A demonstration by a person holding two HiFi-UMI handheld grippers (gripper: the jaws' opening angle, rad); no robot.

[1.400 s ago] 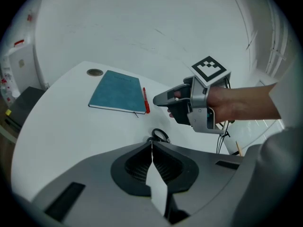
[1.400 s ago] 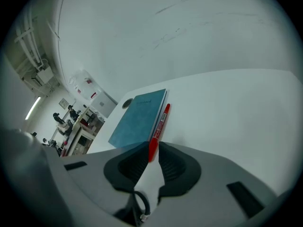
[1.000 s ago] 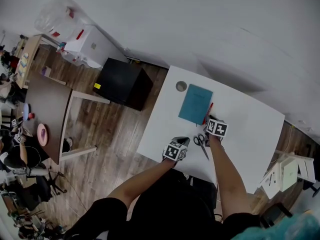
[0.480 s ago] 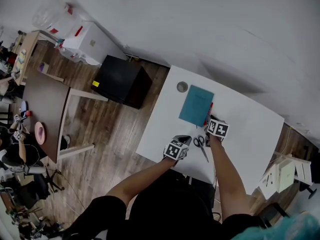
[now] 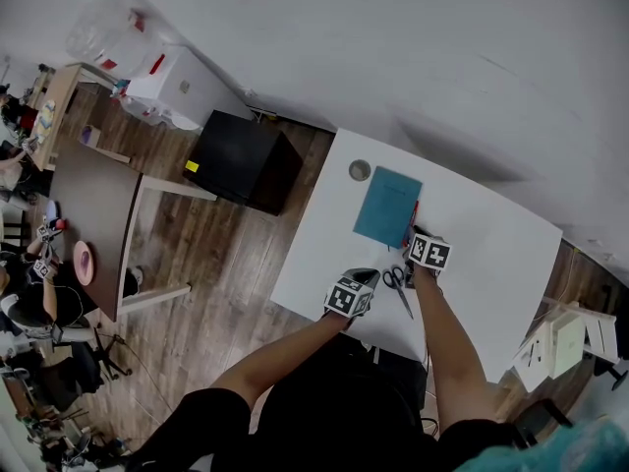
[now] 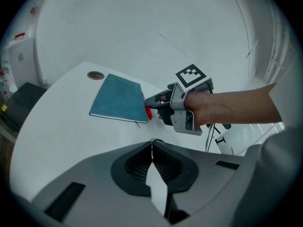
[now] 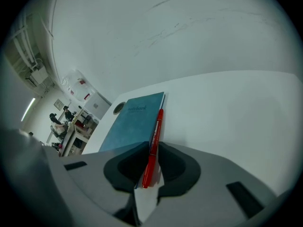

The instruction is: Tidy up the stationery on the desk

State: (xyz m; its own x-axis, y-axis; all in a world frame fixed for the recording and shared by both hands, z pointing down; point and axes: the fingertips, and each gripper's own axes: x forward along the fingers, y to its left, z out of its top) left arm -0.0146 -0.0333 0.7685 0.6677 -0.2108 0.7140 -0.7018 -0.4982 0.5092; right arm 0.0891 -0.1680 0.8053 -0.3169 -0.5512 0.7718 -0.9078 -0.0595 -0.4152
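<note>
The right hand-held gripper point(image 7: 149, 169) has its 2 jaws closed on the near end of a red pen point(image 7: 155, 131). The pen runs forward from it along the right edge of the teal notebook point(image 7: 135, 119), which lies just ahead on the white desk point(image 7: 236, 108). The left hand-held gripper point(image 6: 152, 148) hangs at the desk's near edge with its jaws pressed together and nothing between them, and the scissors point(image 5: 396, 281) lie just to its right, between the 2 hand-held grippers.
</note>
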